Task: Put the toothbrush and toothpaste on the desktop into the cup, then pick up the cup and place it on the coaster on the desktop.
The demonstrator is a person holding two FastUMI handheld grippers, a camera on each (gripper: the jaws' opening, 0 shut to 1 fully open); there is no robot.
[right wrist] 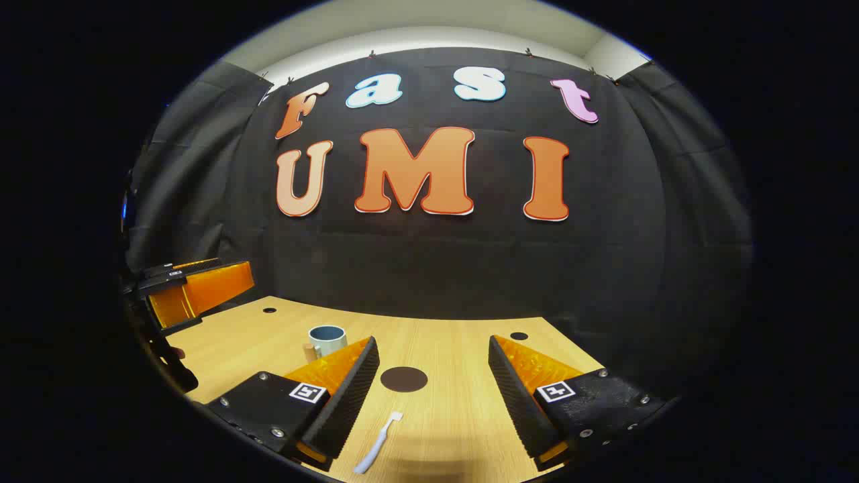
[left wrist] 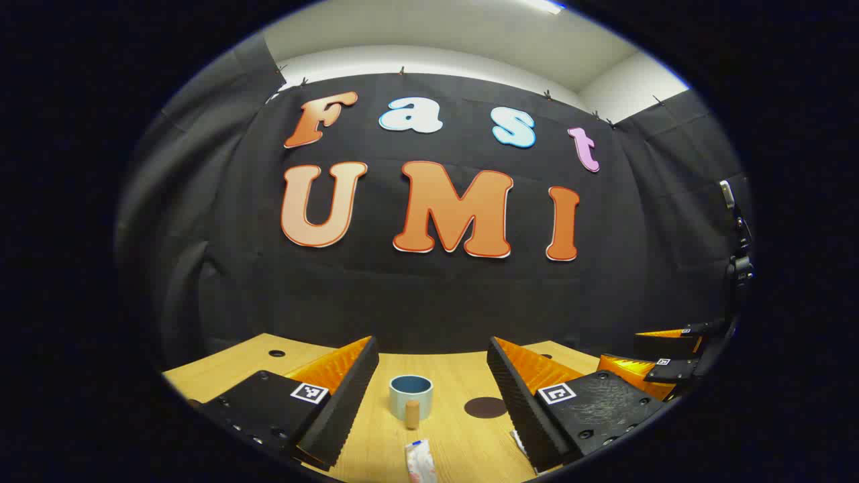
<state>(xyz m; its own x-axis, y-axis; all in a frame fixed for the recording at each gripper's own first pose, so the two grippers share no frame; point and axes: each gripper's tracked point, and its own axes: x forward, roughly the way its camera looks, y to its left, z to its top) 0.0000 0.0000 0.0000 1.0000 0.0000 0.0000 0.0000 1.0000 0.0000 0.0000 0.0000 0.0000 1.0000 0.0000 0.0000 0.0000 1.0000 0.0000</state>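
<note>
White toothbrush (right wrist: 378, 444) on desk between spread right gripper (right wrist: 434, 396) fingers.

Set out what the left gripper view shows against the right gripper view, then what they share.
Left gripper view: the toothpaste lies on the desk, and the right claw sits at far right. Right gripper view: the toothbrush lies near its fingers, and the left claw sits at far left. Shared: the cup, the dark coaster and the desk.
</note>
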